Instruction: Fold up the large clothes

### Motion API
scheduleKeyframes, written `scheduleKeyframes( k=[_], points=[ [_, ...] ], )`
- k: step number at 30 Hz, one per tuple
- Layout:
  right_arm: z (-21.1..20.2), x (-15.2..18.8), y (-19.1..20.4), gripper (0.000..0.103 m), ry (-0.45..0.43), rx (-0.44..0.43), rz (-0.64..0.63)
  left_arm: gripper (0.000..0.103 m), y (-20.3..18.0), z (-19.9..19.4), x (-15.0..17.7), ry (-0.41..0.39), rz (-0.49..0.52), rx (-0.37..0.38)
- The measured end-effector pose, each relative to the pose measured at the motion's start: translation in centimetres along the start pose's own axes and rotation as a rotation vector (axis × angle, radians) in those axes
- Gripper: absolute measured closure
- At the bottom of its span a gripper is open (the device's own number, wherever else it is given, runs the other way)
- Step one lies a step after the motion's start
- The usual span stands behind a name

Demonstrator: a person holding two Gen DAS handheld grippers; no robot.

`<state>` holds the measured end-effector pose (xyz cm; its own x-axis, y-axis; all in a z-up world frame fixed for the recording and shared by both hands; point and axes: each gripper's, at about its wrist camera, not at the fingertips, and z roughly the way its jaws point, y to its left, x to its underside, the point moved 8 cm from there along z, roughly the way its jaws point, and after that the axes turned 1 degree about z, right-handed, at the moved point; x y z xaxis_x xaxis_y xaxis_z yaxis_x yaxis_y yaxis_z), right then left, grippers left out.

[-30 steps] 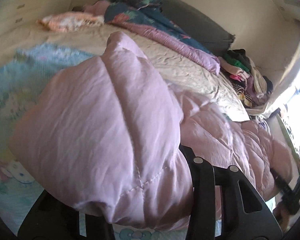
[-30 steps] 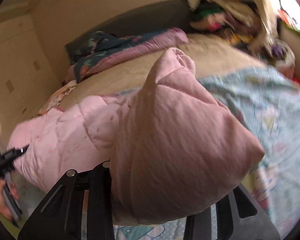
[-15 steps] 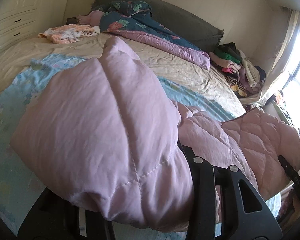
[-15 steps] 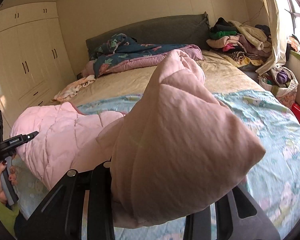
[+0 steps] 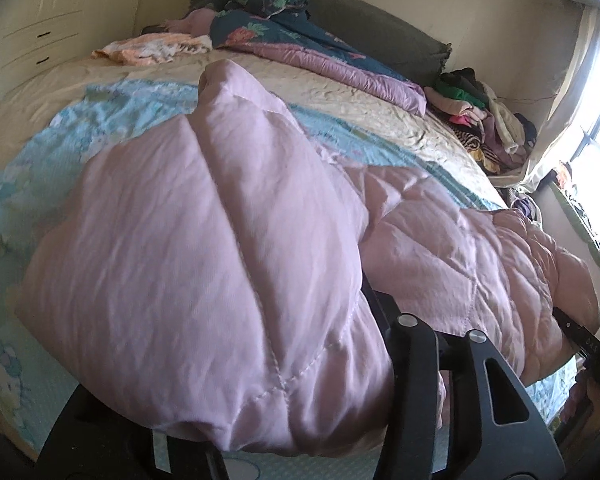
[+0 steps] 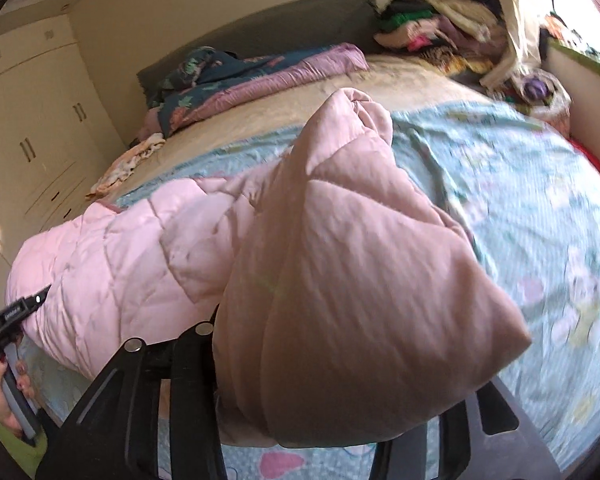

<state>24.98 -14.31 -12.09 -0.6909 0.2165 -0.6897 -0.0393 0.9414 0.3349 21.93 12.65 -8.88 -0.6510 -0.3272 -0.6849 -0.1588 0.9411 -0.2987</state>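
Clearly, the left claw point(image 5: 284, 420) is clamped on one end of the pink quilted jacket point(image 5: 204, 248), bunching it up over the near edge of the bed point(image 5: 340, 100). Rightward, the jacket stretches along that edge to the right claw point(image 6: 320, 412), clamped on the other bunched end.

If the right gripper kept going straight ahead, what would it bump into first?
Its own load: the right gripper is clamped on a bunched fold of the pink jacket. Beyond that, probably the blue sheet on the bed, though depth is hard to judge.
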Motion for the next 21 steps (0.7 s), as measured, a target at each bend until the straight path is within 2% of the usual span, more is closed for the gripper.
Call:
scheduleKeyframes(
  k=[3,6,8,9,13,18,21],
  points=[
    [0.3,0.9,-1.3,0.051,0.023,-0.008,0.064,0.055,0.8,0.3,0.8,0.011,-0.014,-0.004],
    [0.4,1.6,-2.0,0.036,0.038,-0.012,0.112,0.047,1.6,0.2,1.7,0.020,-0.039,-0.003],
    [0.0,2.2,-2.5,0.021,0.041,-0.004,0.142,0.041,1.9,-0.2,2.2,0.027,-0.052,-0.006],
    [-0.3,2.4,-2.7,0.018,0.038,0.003,0.150,0.037,2.0,-0.5,2.4,0.028,-0.054,-0.010],
    [-2.4,3.1,-2.8,0.013,0.023,0.010,0.155,0.024,2.0,-1.9,3.0,0.026,-0.048,-0.029],
    [-6.3,2.7,-2.4,0.006,-0.059,0.050,0.079,0.011,1.3,-4.3,3.8,0.006,0.000,-0.051],
    [-8.7,2.6,-1.3,0.004,-0.112,0.064,0.020,0.009,0.7,-5.9,4.0,-0.012,0.035,-0.064]
  ],
)
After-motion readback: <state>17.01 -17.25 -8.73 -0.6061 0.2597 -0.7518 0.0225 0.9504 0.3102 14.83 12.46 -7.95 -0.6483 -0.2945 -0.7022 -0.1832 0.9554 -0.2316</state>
